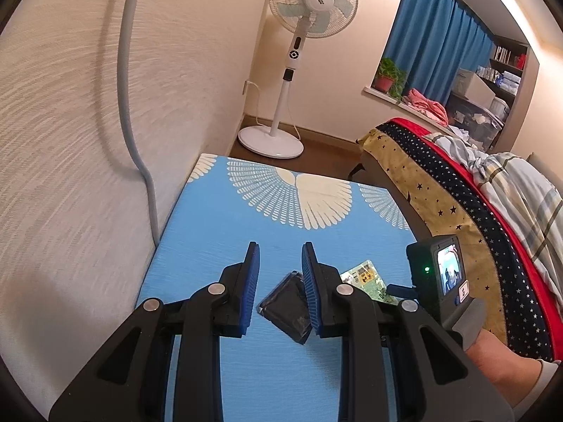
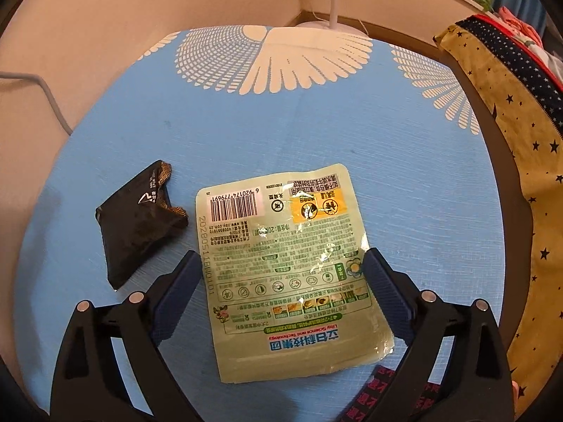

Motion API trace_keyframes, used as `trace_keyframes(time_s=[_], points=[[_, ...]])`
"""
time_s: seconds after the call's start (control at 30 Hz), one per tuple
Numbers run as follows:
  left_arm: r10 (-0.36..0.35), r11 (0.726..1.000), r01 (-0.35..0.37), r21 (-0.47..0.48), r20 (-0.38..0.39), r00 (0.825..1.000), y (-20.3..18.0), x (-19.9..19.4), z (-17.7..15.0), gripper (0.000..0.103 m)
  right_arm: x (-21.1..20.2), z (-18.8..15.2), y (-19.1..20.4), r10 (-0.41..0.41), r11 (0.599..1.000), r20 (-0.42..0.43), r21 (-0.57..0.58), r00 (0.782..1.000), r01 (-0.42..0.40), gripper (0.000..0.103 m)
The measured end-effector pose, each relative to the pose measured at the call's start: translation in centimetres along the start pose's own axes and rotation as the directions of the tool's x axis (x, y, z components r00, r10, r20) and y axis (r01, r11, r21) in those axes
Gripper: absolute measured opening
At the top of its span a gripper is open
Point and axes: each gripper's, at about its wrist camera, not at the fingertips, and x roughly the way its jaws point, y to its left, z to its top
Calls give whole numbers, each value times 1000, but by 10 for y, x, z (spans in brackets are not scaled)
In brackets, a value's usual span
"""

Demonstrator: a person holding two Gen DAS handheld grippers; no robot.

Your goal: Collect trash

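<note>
The right gripper [image 2: 279, 267], jaws spread wide, straddles a flat pale-green printed plastic pouch [image 2: 281, 263] on the blue patterned tabletop [image 2: 316, 133]; closing comes next. The left gripper [image 1: 279, 263], jaws narrowly parted and empty, hovers above a crumpled black foil wrapper [image 1: 286, 311].

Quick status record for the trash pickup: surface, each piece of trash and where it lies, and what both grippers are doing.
surface: blue patterned table
green pouch: flat, barcode side up, its lower part between the right gripper's fingers
black wrapper: crumpled, left of the pouch, apart from it
dark strip with red print: on the table, at the pouch's near corner
right gripper: open wide, straddling the pouch, pads not pressing
left gripper: open, empty, over the black wrapper
</note>
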Motion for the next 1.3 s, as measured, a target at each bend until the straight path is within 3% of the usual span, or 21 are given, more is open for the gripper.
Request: trace_keyframes(time_s=[0.27, 0.37, 0.67, 0.7, 1.0, 1.3], points=[[-2, 1000, 2, 0, 0, 1000, -1, 0, 0, 25, 2, -2, 5, -15, 1000, -4, -10, 1000, 15, 91], [-2, 1000, 2, -2, 2, 1000, -2, -1, 0, 25, 1, -2, 4, -29, 1000, 7, -9, 1000, 30, 85], [-8, 1000, 8, 4, -3, 1000, -5, 1, 1, 25, -10, -6, 12, -41, 997, 49, -70, 998, 44, 24], [-9, 1000, 9, 5, -4, 1000, -5, 1, 0, 25, -11, -7, 12, -34, 997, 46, -68, 998, 37, 12], [-2, 1000, 3, 12, -26, 1000, -7, 12, -2, 25, -31, -6, -1, 23, 1000, 119, -22, 993, -21, 4], [17, 998, -11, 55, -95, 995, -11, 43, -18, 25, -80, 1, -24, 152, 983, 238, 62, 959, -171, 1]])
